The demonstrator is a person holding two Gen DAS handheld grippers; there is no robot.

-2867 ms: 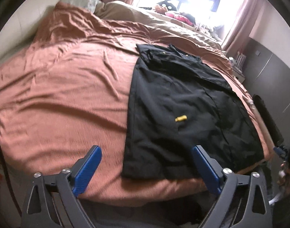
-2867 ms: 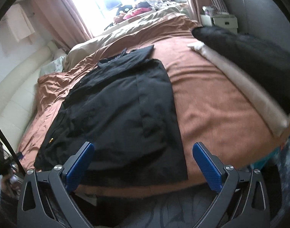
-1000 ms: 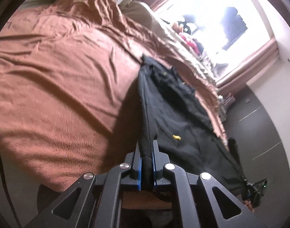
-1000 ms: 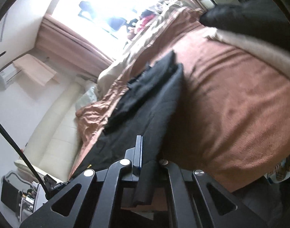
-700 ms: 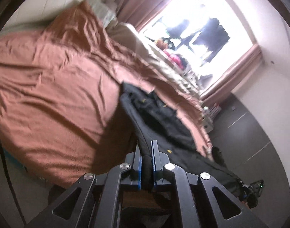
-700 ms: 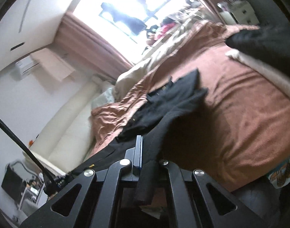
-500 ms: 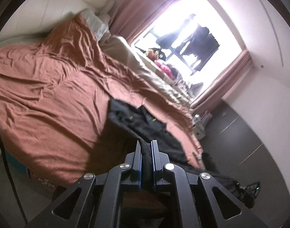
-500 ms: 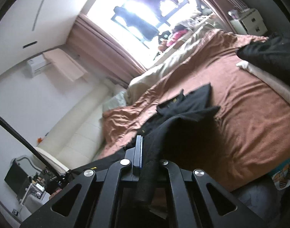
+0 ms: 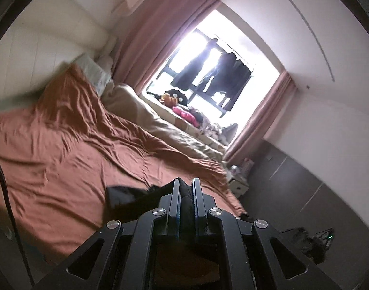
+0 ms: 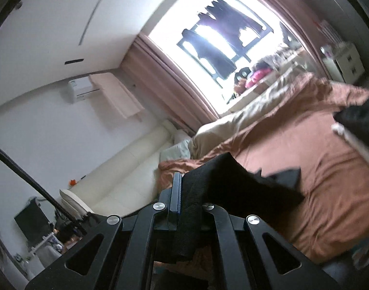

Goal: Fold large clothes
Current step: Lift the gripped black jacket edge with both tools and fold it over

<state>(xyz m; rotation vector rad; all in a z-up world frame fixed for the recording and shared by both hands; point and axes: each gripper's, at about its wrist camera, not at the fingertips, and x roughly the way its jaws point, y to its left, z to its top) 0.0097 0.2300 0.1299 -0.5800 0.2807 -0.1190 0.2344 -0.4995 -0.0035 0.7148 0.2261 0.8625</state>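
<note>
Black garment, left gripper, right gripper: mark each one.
black garment [image 10: 244, 183], right wrist view, on the raised fold past the fingers.
left gripper [image 9: 185, 188], left wrist view, between the fingertips clamping cloth.
right gripper [image 10: 187, 183], right wrist view, between the fingertips clamping cloth.

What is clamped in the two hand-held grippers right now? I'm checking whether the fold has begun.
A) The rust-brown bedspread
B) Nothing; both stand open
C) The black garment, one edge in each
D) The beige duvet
C: black fabric sits pinched between the closed blue pads of the left hand-held gripper and the right hand-held gripper, and the black garment trails from them down toward the rust-brown bedspread.
</note>
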